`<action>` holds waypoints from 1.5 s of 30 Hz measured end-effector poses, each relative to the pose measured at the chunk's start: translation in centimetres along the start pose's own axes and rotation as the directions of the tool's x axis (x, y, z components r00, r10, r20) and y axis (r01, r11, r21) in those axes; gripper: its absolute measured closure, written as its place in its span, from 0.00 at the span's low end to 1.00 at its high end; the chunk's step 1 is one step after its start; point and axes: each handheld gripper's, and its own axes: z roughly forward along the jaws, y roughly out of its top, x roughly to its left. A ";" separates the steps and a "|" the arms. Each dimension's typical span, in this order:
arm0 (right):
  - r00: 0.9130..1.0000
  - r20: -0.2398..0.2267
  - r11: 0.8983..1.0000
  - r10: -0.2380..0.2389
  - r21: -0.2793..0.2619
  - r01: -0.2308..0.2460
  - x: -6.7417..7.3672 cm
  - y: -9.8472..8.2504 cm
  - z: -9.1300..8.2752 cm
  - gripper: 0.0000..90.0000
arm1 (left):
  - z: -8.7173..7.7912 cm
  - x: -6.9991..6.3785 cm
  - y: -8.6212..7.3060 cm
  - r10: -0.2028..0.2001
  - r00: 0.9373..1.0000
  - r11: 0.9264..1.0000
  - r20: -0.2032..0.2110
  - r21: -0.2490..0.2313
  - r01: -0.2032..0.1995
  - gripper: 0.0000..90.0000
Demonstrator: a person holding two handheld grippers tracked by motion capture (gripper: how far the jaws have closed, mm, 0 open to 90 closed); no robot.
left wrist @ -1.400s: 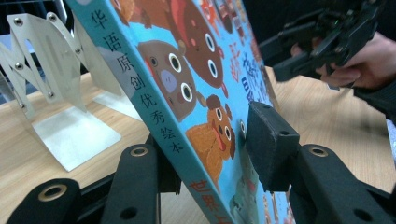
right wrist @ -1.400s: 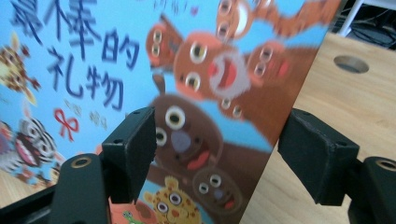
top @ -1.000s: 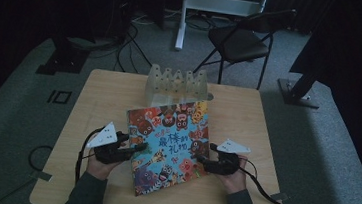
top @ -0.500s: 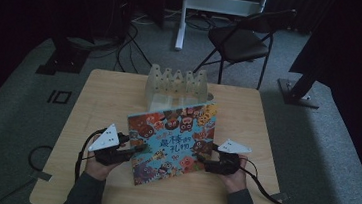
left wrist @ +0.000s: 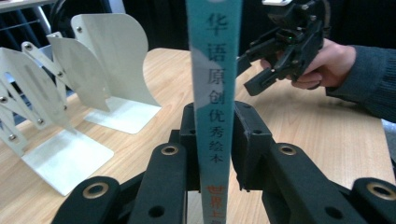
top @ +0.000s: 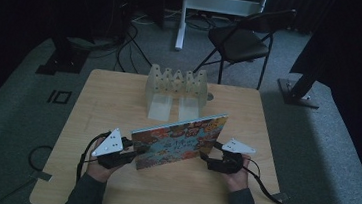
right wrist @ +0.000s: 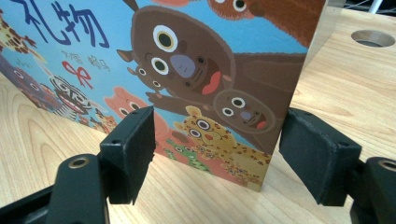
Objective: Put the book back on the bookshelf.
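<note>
high view: book [top: 177,141] upright mid-table, l gripper [top: 131,153] clamps spine.

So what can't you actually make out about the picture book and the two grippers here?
- Picture book, high view: dim, cover print too small to read.
- Its back cover: faces away in the high view and the right gripper view.
- Left gripper, left gripper view: the spine hides the contact of its pads; the spine text is cut off below.
- Right gripper, right gripper view: open; bottom edge crops its body.
</note>
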 end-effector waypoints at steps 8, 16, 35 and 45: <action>1.000 -0.002 1.000 0.009 -0.004 -0.009 -0.5 -0.1 0.2 0.30 | 0.0 -0.5 -0.2 0.008 1.000 1.000 0.011 -0.024 -0.008 0.86; 1.000 -0.006 1.000 0.006 -0.010 -0.006 -0.6 -0.1 0.3 0.30 | 0.2 -0.2 -1.0 -0.049 0.998 0.995 0.040 -0.085 0.052 0.82; 1.000 0.023 1.000 0.006 -0.004 -0.006 -0.7 -0.1 0.5 0.30 | 1.6 0.1 -1.9 -0.123 0.990 0.982 0.064 -0.140 0.131 0.72; 0.998 0.055 1.000 0.005 0.014 -0.006 -1.1 -0.5 0.2 0.30 | 2.3 -0.1 -2.0 -0.105 0.994 0.983 0.040 -0.149 0.110 0.69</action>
